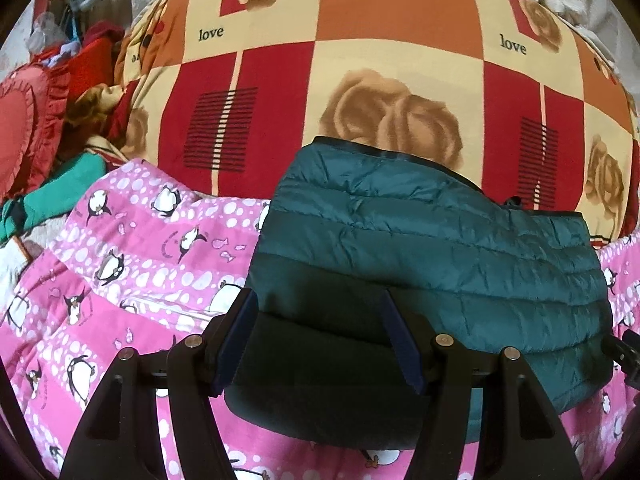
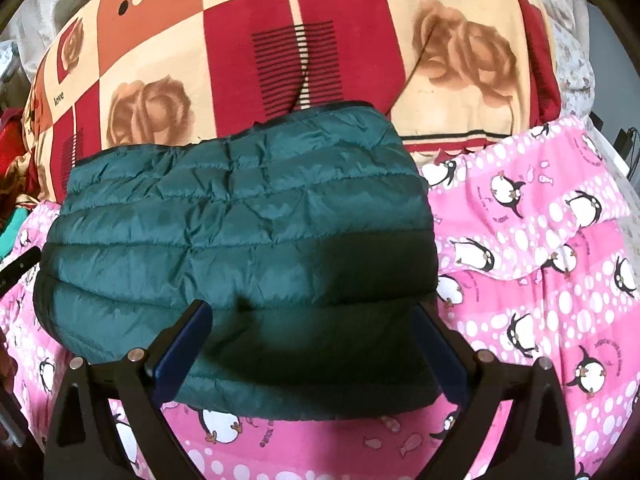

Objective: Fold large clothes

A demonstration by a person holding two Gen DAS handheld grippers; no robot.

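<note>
Left wrist view shows my left tongs spread wide, with nothing pinched between the two blue pads. The folded green puffer jacket lies just in front of them, and its near left corner sits in the gap between the fingers, in shadow. I cannot tell if the pads touch the fabric. The bulk of the jacket stretches to the right of these tongs.

From the right wrist view, my right tongs are also spread apart and hold nothing. Here the near edge of the jacket fills the gap between the fingers, and the rest of the jacket stretches to the left and away from them.

The jacket rests flat on a pink penguin blanket, which shows on both sides of the jacket and in front of it. Behind the jacket rises a big quilt with red, orange and cream squares, brown roses and the word "love"; the far edge of the jacket lies against it. Left of the jacket, beyond the pink blanket, I see a pile of mixed clothes with a red frilly heart cushion and a light green cloth. A thin dark cord runs on the quilt, just behind the jacket.
</note>
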